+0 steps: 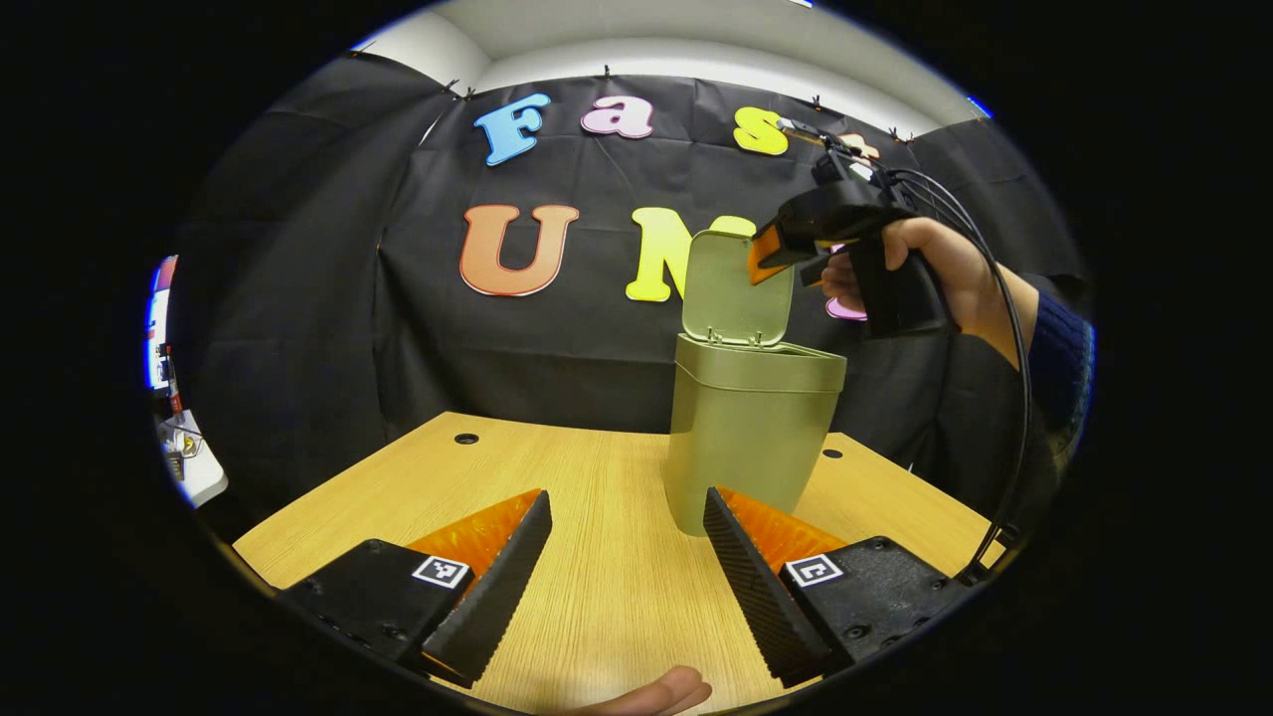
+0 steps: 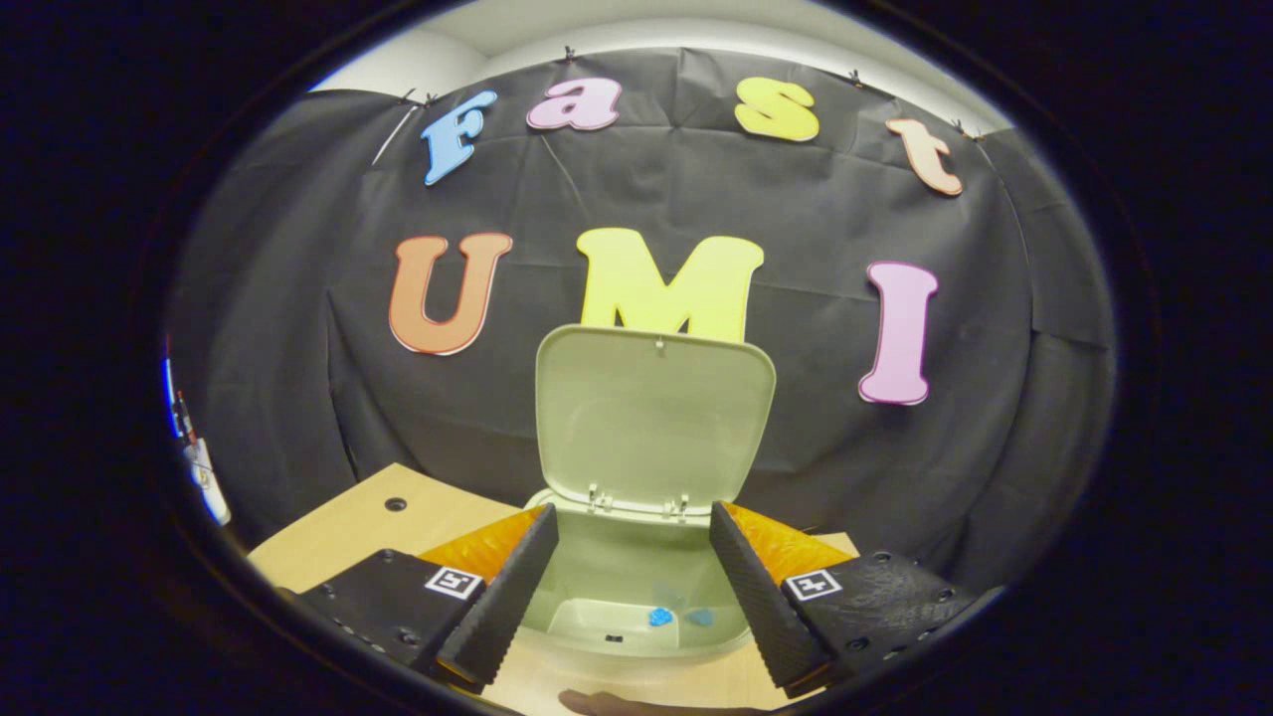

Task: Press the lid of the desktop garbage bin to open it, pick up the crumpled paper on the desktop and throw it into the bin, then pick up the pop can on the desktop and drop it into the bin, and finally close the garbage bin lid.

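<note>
two grippers, both with jaws spread wide and holding nothing. left gripper [image 1: 627, 557]: low over the wooden table [image 1: 398, 487], garbage bin [image 1: 746, 438] standing at its 1 o'clock, lid [image 1: 731, 288] raised upright. right gripper [image 2: 632, 587]: held in a hand [image 1: 935, 268] above the bin's open mouth, lid at 12 o'clock; small blue scraps [image 2: 661, 617] lie inside the bin.

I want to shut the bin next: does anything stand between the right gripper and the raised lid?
Nothing visible does. The right gripper is open above the bin, and the lid stands upright just beyond its fingers, with open air between them.
</note>
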Available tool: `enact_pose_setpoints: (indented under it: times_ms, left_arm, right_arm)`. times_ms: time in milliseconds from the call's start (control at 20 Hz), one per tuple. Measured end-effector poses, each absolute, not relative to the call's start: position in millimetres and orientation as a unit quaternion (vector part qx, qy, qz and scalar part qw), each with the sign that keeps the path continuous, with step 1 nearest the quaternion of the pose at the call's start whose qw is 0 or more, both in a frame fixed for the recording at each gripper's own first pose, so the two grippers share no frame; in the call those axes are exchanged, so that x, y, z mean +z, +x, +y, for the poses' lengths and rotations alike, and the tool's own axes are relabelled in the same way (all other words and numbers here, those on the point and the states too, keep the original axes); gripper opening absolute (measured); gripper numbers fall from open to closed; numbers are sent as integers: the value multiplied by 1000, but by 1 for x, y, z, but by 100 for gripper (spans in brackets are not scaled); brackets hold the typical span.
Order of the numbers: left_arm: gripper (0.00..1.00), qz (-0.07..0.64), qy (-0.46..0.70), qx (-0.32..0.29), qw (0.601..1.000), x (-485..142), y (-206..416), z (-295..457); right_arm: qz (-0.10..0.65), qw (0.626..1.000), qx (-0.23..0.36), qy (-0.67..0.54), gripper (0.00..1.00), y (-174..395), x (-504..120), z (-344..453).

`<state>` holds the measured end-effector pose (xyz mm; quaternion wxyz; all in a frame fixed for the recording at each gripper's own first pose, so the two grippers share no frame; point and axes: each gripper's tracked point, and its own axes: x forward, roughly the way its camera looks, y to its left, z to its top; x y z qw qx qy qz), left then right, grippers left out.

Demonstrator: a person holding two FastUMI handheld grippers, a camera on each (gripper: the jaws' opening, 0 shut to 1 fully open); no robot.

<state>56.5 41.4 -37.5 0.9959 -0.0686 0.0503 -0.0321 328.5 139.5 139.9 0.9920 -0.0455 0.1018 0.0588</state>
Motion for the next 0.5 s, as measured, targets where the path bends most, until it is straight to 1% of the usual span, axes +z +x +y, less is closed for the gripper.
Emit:
enact_pose_setpoints:
  times_ms: [50,100,300,500]
  left_arm:
    - [99,52,-68,-23,996,-37,56,46]
    - [99,49,-65,-19,997,-35,56,48]
    - [99,49,-59,-32,997,-35,54,39]
    - [99,48,-60,-44,996,-35,54,33]
  right_arm:
    - [97,992,55,-51,97,330,151,139]
    - [89,993,53,-51,95,330,161,140]
    - [74,995,64,-32,94,341,201,154]
    - [59,996,62,-23,94,368,230,158]
